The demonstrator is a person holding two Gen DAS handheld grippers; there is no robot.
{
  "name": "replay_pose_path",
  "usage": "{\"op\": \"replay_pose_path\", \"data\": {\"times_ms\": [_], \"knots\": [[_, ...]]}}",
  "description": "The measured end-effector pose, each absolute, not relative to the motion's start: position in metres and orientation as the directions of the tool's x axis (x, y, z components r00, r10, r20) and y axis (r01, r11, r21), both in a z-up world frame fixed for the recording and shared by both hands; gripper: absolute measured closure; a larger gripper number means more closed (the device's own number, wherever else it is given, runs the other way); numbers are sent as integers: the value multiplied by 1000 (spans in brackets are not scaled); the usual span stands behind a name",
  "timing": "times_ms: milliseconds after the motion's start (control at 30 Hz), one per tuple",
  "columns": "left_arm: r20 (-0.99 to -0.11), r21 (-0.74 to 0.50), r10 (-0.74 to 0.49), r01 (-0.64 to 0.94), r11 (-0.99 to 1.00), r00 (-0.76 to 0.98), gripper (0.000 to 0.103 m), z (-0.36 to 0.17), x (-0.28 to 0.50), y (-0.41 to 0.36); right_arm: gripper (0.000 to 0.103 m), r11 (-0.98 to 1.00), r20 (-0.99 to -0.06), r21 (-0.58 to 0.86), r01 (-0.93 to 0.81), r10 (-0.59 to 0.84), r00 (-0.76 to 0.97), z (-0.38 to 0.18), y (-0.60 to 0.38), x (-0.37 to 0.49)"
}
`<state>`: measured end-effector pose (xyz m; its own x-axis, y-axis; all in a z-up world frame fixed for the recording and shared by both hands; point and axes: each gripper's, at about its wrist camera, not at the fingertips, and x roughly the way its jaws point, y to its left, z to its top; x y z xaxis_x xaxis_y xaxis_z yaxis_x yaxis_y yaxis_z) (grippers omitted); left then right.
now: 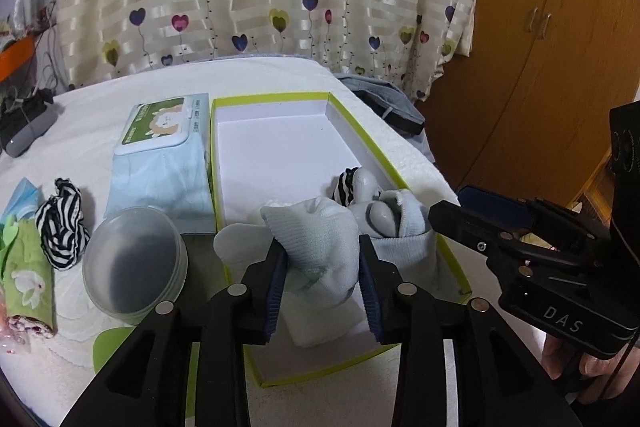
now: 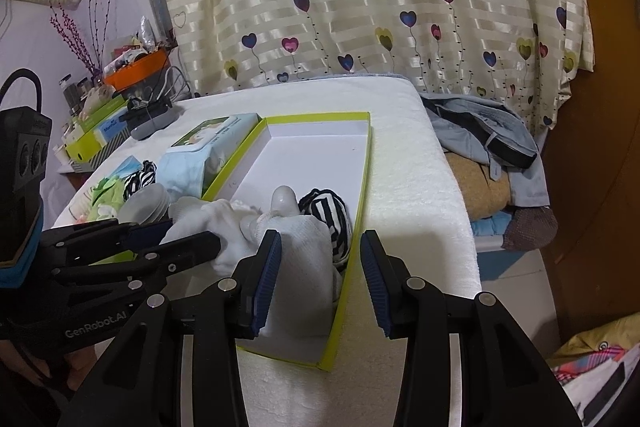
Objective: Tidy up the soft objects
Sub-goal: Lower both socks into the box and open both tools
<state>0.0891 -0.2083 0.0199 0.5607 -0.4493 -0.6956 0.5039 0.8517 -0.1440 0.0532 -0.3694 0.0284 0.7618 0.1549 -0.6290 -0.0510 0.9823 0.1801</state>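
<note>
A shallow white box with a lime-green rim lies on the white towel. In its near end lie a white sock, a pale blue sock and a rolled black-and-white striped sock. My left gripper hangs over the near end with the white sock between its pads, jaws a little apart and not squeezing it. My right gripper is open over the box's right rim. Its left finger rests beside the white sock.
Left of the box are a wipes pack, a stack of clear plastic lids, another striped sock and a green cloth. Folded clothes are piled past the towel's right edge. A heart-print curtain hangs behind.
</note>
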Motion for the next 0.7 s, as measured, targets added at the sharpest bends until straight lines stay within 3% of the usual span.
{"op": "replay_pose_path", "data": {"times_ms": [700], "knots": [[-636,-167,-488,510,844,599,64,46,58,-176,61,987,-633,155,-47,136,762,40,-354,33]]}}
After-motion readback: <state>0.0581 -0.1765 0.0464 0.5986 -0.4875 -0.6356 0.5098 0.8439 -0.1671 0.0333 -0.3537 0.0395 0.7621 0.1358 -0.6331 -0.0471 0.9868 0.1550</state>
